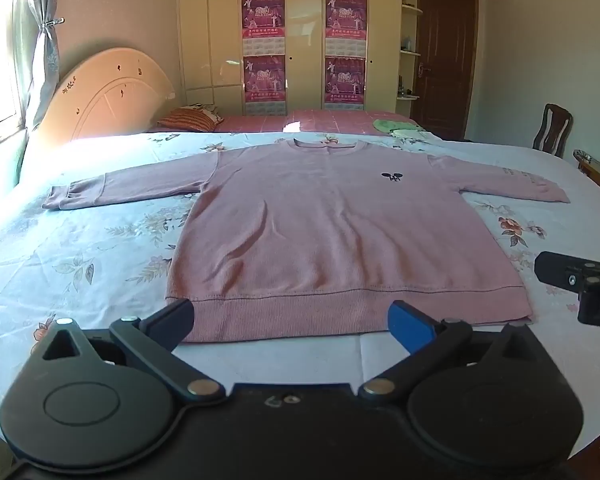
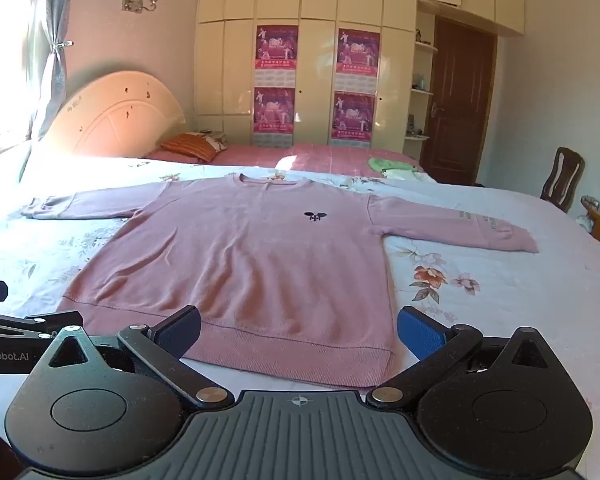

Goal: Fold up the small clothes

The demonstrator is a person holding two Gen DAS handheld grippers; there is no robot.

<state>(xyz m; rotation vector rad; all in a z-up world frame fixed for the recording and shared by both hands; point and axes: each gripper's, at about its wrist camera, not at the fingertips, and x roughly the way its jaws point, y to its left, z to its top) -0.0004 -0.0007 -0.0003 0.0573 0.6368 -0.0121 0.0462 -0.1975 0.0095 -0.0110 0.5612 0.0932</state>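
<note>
A pink long-sleeved sweater (image 1: 320, 220) lies flat, front up, on the floral bedsheet (image 1: 80, 248), both sleeves spread out sideways and the hem nearest me. It also shows in the right wrist view (image 2: 252, 264). My left gripper (image 1: 290, 320) is open and empty, hovering just in front of the hem's middle. My right gripper (image 2: 298, 330) is open and empty, in front of the hem's right part. The right gripper shows at the right edge of the left wrist view (image 1: 580, 280), and the left gripper at the left edge of the right wrist view (image 2: 20, 328).
A second bed with a pink cover (image 1: 320, 122), a striped pillow (image 1: 190, 119) and a green cloth (image 1: 392, 125) lies behind. A headboard (image 1: 108, 96) stands at the left, a wardrobe (image 1: 292, 40) and door (image 1: 444, 64) behind, a chair (image 1: 552, 130) at the right.
</note>
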